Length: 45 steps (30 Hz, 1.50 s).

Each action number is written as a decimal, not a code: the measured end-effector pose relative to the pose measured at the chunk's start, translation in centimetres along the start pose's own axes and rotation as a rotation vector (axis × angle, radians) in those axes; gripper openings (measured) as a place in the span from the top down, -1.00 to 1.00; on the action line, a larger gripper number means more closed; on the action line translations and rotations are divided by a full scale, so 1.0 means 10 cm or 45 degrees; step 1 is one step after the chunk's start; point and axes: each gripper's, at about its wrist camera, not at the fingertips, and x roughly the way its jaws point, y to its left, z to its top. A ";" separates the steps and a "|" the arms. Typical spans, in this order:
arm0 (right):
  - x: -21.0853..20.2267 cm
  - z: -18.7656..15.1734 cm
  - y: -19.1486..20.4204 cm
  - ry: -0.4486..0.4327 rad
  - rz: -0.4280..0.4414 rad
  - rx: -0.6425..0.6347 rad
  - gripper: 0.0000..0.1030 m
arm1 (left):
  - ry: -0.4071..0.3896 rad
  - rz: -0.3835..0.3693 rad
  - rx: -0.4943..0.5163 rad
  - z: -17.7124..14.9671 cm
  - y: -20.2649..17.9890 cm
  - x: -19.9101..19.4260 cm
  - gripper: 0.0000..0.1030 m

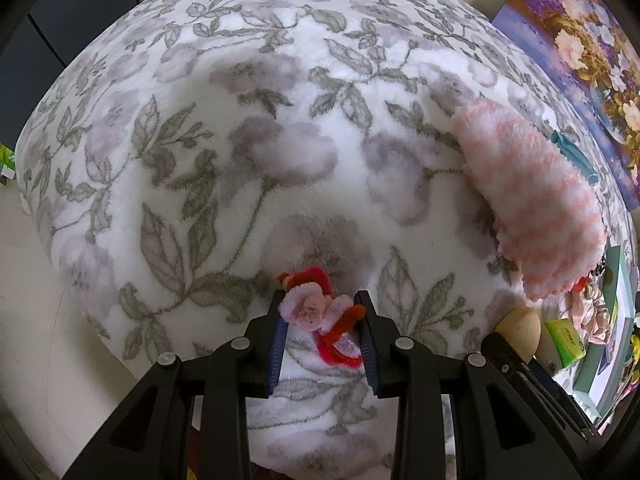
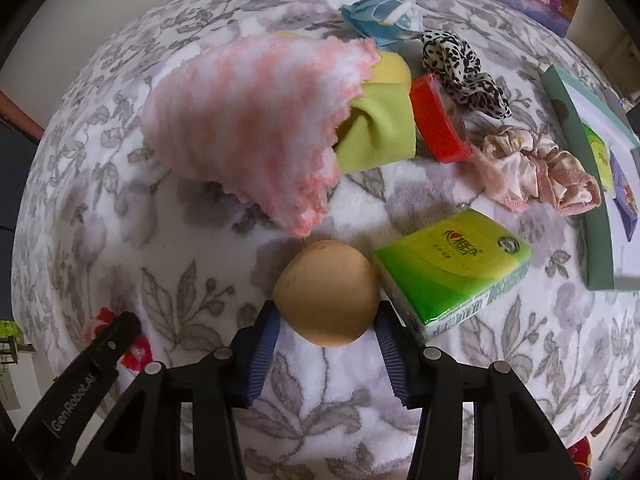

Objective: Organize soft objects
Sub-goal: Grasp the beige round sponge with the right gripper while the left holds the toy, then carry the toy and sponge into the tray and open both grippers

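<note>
My left gripper (image 1: 320, 304) points down at the floral fleece blanket (image 1: 200, 152) and is shut on a small pink-and-red pipe-cleaner flower (image 1: 308, 312), which sits between its blue pads. In the right wrist view my right gripper (image 2: 327, 317) also points down, and both of its pads touch the sides of a tan soft ball (image 2: 326, 300). The same ball (image 1: 518, 330) shows at the lower right of the left wrist view. A pink-and-white fuzzy cloth (image 2: 248, 128) lies just beyond the ball.
Behind the fuzzy cloth are a green cloth (image 2: 376, 136), a red block (image 2: 436, 120), a leopard scrunchie (image 2: 460, 68), a pink scrunchie (image 2: 532, 164) and a blue mask (image 2: 380, 16). A green tissue pack (image 2: 452, 268) touches the ball's right side. A teal box (image 2: 588, 184) lies far right.
</note>
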 end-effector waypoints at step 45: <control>-1.06 0.18 -2.26 -0.345 -0.018 0.500 0.00 | -0.171 -0.028 0.330 -0.12 -1.73 -1.03 0.33</control>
